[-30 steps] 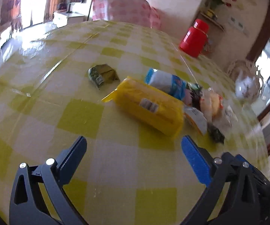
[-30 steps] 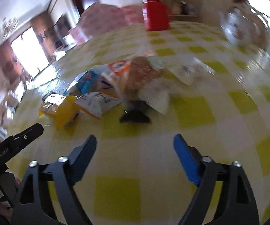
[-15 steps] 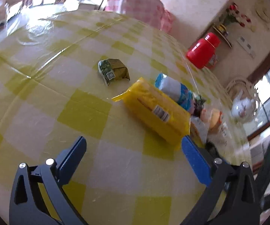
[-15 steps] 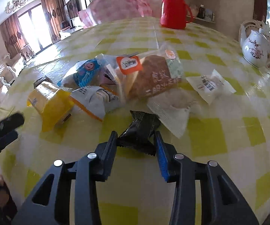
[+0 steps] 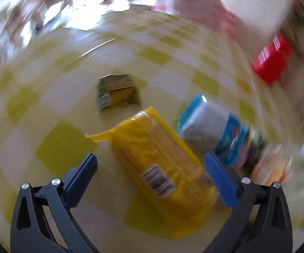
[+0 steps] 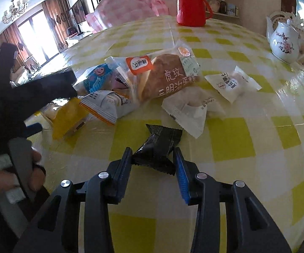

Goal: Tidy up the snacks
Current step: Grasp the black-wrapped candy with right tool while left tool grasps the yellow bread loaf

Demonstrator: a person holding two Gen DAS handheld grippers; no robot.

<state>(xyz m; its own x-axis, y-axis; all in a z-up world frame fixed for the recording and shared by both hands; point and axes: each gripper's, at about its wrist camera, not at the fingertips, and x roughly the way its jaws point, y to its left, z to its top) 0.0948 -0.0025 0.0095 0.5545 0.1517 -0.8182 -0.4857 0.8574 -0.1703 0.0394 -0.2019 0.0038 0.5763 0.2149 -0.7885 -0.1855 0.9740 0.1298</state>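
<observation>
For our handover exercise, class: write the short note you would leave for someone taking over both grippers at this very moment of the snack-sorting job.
Right gripper: shut on the black packet, which sits low over the checked table.
Left gripper: open, straddling the yellow pack, not yet gripping it.
Elsewhere: green packet lies apart behind the yellow pack; blue-and-white packet beside it; bread bag and white sachets in a loose pile ahead.
Done: one packet gripped. Left: everything else unsorted; no bin or tray in view.
</observation>
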